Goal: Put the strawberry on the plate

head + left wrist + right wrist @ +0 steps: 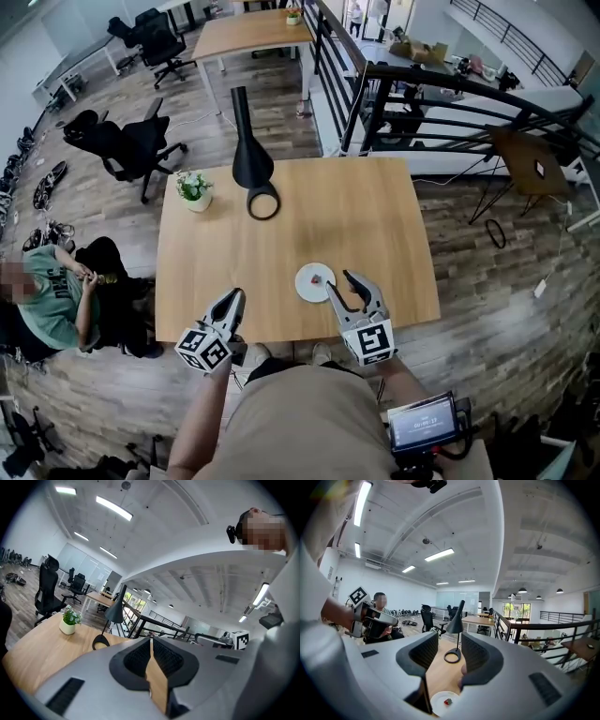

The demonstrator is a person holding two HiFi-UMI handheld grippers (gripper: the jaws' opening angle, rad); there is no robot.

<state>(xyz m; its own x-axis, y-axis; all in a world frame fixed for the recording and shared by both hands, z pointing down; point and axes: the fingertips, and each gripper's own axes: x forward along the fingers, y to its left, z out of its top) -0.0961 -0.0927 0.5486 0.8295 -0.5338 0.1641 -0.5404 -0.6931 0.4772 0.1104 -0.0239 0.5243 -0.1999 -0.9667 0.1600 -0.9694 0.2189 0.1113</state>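
Note:
A small red strawberry (317, 278) lies on a white round plate (307, 288) near the front edge of the wooden table (375, 216). The right gripper view shows the same strawberry (447, 701) and plate (439, 705) low between its jaws. My right gripper (343, 284) stands open just right of the plate, raised, with nothing between its fingers. At the front left edge of the table my left gripper (233, 299) is shut and empty; in its own view the left gripper (151, 641) has its jaws pressed together.
A black desk lamp (251, 155) lies across the far side of the table, and a small potted plant (194, 188) stands at its far left. A black railing (450, 94) runs behind. A seated person (47, 291) is on the floor at left, with office chairs (127, 145) beyond.

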